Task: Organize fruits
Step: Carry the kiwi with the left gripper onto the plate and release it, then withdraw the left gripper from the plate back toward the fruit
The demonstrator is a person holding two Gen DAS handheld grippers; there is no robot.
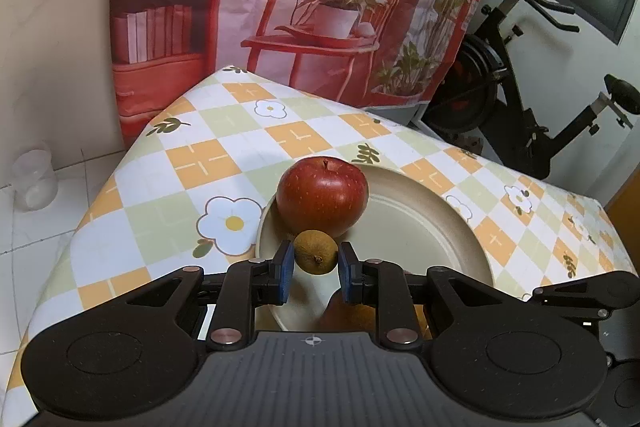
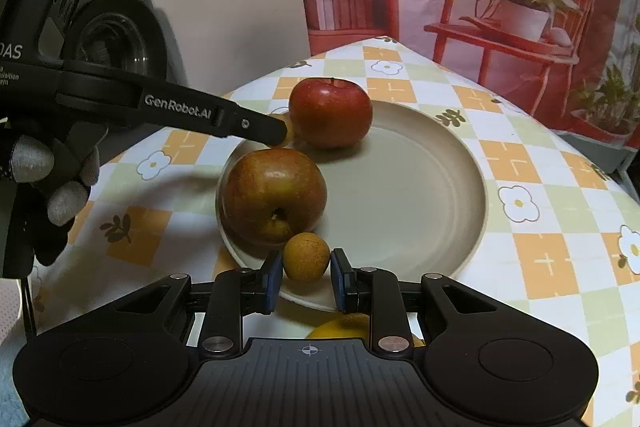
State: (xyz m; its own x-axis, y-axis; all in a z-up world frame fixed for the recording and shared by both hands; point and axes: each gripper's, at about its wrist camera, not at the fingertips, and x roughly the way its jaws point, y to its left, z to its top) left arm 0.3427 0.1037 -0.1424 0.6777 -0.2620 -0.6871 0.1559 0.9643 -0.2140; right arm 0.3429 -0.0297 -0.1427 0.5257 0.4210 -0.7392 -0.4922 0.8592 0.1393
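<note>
A red apple (image 1: 322, 199) (image 2: 330, 113) stands at the far left of a beige plate (image 1: 420, 211) (image 2: 400, 187). A brownish apple (image 2: 274, 197) lies on its side at the plate's near left rim. In the left wrist view that brownish apple (image 1: 348, 311) is mostly hidden under the fingers. My left gripper (image 1: 314, 267) is shut on a small greenish-brown round fruit (image 1: 315, 251), just in front of the red apple. My right gripper (image 2: 306, 273) is shut on a small tan round fruit (image 2: 307, 257), over the plate's near rim, beside the brownish apple. The left gripper (image 2: 280, 133) reaches in from the left.
A checked, flowered tablecloth (image 1: 208, 163) covers the table, whose corners drop off at the back and left. A yellow fruit (image 2: 336, 329) peeks from under the right gripper. A gloved hand (image 2: 52, 179) holds the left gripper. An exercise bike (image 1: 520, 87) and a washing machine (image 2: 120, 39) stand beyond.
</note>
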